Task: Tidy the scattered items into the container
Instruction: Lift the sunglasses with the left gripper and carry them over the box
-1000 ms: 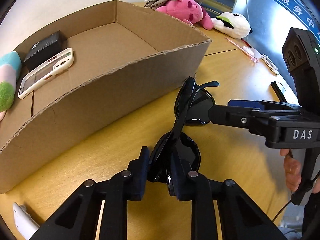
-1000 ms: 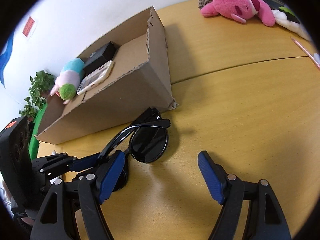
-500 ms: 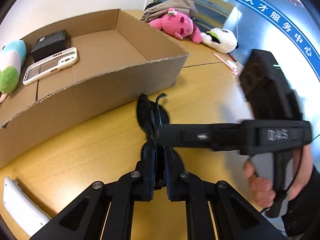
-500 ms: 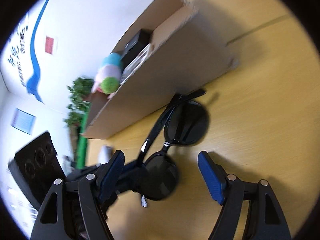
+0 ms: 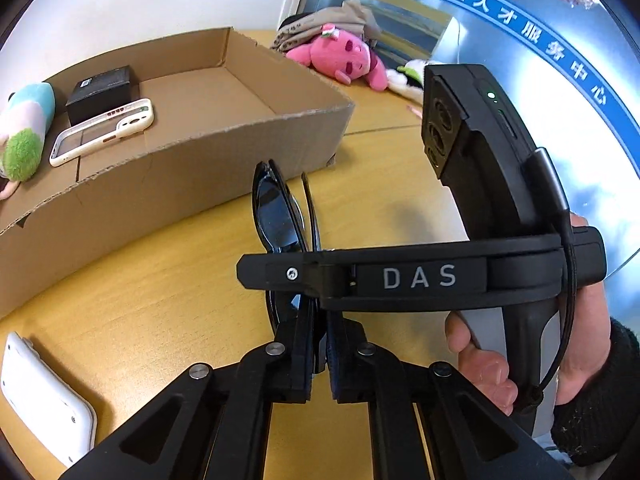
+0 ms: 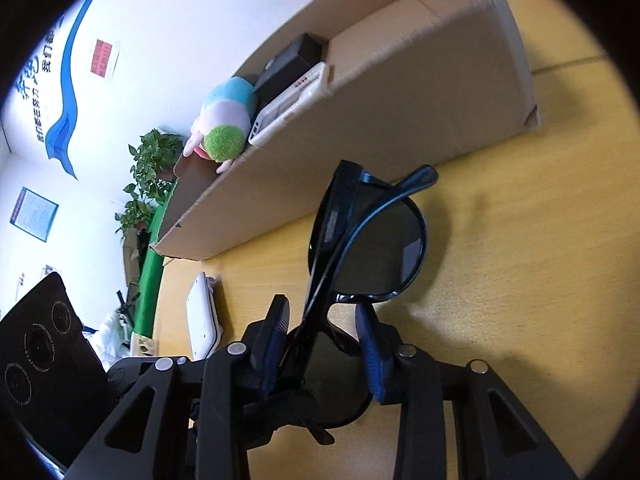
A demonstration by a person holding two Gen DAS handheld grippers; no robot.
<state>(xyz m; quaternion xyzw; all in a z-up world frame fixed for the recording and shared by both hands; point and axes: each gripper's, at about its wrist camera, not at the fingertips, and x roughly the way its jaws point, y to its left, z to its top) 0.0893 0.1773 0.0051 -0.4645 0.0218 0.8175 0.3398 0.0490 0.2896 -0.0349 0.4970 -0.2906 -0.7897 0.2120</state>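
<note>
Black sunglasses stand edge-on just above the yellow table, temples folded. My left gripper is shut on their near lens. From the right, my right gripper reaches across them. In the right wrist view the sunglasses sit between the blue pads of my right gripper, whose jaws are closing. A gap still shows at the left pad. The left gripper comes in from the lower left. The cardboard box lies open just beyond the glasses.
The box holds a black case, a white phone case and a pastel plush. A white device lies on the table near left. Pink plush and clothes sit at the far side. A hand holds the right gripper.
The left gripper closed on the near lens and tipped the sunglasses up onto their edge. The right gripper swung in over them and its jaws narrowed around the frame.
</note>
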